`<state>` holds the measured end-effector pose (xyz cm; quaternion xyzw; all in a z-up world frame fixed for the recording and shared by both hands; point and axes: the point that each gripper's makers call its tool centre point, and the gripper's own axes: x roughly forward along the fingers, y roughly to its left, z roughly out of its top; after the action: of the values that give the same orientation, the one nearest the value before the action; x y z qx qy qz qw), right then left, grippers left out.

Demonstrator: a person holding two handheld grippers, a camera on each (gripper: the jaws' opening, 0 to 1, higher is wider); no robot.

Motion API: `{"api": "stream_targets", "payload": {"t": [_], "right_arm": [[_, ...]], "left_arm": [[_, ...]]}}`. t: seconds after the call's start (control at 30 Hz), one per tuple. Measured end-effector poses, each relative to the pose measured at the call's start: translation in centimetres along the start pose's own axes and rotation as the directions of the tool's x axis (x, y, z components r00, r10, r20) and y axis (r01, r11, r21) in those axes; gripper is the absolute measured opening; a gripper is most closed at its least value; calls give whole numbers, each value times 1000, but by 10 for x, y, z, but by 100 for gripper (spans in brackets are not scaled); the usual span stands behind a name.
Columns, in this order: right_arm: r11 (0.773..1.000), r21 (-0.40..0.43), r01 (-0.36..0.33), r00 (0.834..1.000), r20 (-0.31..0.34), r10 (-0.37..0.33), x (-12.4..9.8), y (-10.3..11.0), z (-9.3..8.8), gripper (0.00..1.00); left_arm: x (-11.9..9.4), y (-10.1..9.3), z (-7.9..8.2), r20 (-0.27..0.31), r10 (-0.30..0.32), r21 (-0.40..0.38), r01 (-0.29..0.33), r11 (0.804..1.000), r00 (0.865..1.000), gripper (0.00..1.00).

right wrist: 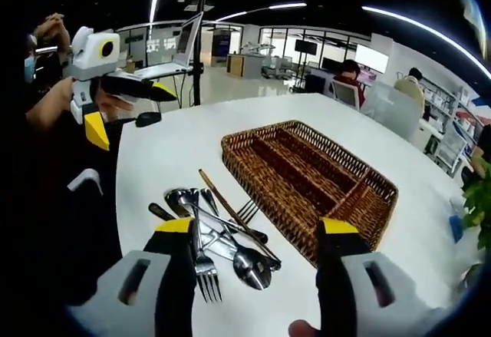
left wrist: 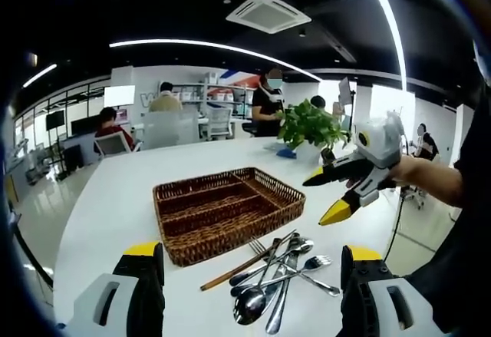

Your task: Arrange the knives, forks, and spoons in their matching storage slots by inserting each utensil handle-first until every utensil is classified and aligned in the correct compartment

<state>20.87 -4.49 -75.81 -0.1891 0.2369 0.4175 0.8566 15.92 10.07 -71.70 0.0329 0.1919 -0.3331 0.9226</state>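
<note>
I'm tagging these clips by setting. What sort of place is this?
Most likely an open-plan office or lab. People sit at desks with monitors in the background, shelves line the far wall, and a ceiling air-conditioning vent hangs above the big white table.

Both the left hand-held gripper (left wrist: pixel 249 264) and right hand-held gripper (right wrist: pixel 253 237) gape wide, holding nothing.

wicker tray (left wrist: pixel 230 206) on table (left wrist: pixel 115 199) | utensil pile (left wrist: pixel 280 275) on table just beside tray | potted plant (left wrist: pixel 311 130) behind tray
</note>
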Motion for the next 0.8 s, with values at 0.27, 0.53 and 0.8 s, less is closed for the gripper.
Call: {"api": "stream_targets", "payload": {"t": [0.27, 0.53, 0.8], "right_arm": [[996, -56, -65, 998, -17, 65, 24, 8, 0, 50], [989, -81, -123, 992, -30, 121, 47, 12, 2, 42], [961, -191, -198, 980, -56, 190, 67, 20, -3, 36]], "left_arm": [[0, -1, -5, -5, -2, -3, 2, 1000, 1000, 100], [-2, -2, -9, -12, -3, -2, 3, 1000, 1000, 100], [-1, 1, -8, -18, -1, 10, 1, 1000, 1000, 100]]}}
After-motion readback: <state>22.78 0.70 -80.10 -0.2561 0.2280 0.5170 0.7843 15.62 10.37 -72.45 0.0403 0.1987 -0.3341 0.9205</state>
